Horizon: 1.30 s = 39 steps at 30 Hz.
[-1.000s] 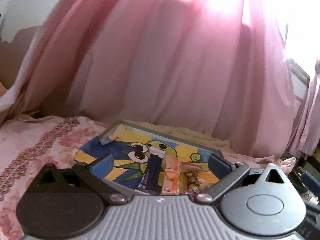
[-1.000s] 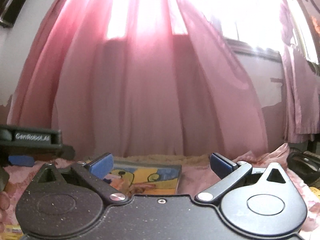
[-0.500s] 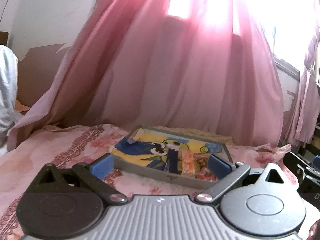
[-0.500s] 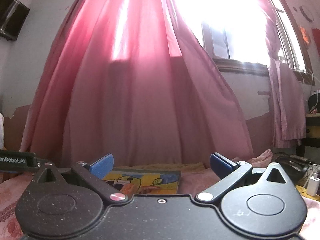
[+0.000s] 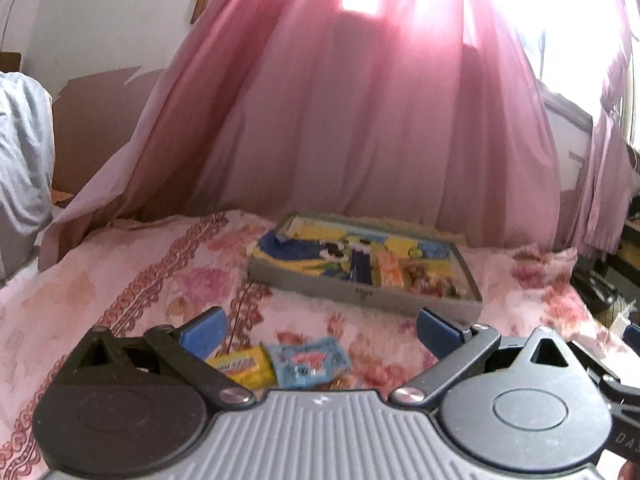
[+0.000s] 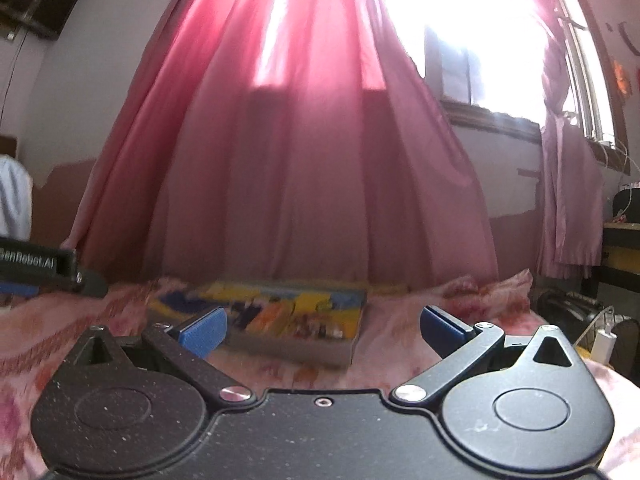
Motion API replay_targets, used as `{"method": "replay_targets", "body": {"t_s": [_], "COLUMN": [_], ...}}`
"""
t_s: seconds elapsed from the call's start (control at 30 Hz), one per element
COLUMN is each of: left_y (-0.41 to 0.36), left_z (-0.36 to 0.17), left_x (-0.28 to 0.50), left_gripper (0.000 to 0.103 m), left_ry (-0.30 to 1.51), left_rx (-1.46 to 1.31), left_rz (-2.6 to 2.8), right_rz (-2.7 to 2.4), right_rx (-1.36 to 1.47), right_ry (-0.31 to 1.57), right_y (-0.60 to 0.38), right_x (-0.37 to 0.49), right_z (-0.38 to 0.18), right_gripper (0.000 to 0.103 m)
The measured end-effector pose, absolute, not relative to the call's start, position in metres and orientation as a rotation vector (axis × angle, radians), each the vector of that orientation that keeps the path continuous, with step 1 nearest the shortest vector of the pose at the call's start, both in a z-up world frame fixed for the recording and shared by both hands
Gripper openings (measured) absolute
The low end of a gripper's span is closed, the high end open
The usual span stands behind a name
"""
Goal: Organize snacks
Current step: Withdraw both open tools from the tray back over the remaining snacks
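A shallow grey tray [image 5: 360,294] with a cartoon print lies on the pink floral bedspread [image 5: 120,280]; a dark blue stick, an orange packet [image 5: 390,272] and a brownish packet lie in it. Close below my left gripper [image 5: 320,330], which is open and empty, a yellow snack packet [image 5: 242,366] and a light blue packet [image 5: 308,362] rest on the bedspread. In the right wrist view the same tray [image 6: 288,350] sits ahead of my right gripper [image 6: 322,326], also open with nothing between its fingers. The left gripper's body [image 6: 36,268] shows at that view's left edge.
Pink curtains [image 5: 360,120] hang just behind the tray, with a bright window [image 6: 480,40] beyond. Grey-white cloth [image 5: 20,160] bulks at the far left. A dark bag and a white charger [image 6: 600,340] sit off the bed's right side.
Both grippers have pulled back from the tray and risen. The tray now looks smaller, and the yellow and blue packets on the bedspread have come into the left view.
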State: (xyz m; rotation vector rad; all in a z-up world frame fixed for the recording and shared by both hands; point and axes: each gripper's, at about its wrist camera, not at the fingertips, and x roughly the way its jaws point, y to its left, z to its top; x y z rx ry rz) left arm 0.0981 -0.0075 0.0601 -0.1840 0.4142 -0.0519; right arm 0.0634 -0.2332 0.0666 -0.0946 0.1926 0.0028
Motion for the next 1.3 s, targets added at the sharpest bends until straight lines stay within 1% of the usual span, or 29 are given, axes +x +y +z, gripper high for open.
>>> {"method": "replay_targets", "body": {"t_s": [0.3,0.77,1.13,1.3], "left_y": [0.0,0.002,0.006,0.001], "left_z": [0.022,-0.017,-0.033,-0.039], "left_x": [0.083,0.093,0.111,0.12], "left_gripper": [0.103,0.103,0.103,0.103], "left_ry": [0.525,0.651,0.707,0.721], "left_rx": [-0.144,-0.095,-0.072,-0.053], "left_rz": [-0.076,-0.107,-0.111,-0.126], "right_rz": [0.06,0.127,0.203,0.253], "right_rx": [-0.158,-0.142,-0.209,-0.207], "right_ry": [0.398,0.59,0.623,0.674], "right_y": [-0.215,-0.203,-0.205,-0.204], "right_x": [0.053,0.074,0.104,0.117], "right_z": [0.037,0.01,0.0,-0.011], "right_gripper": [0.102,0.102,0.102,0.102]}}
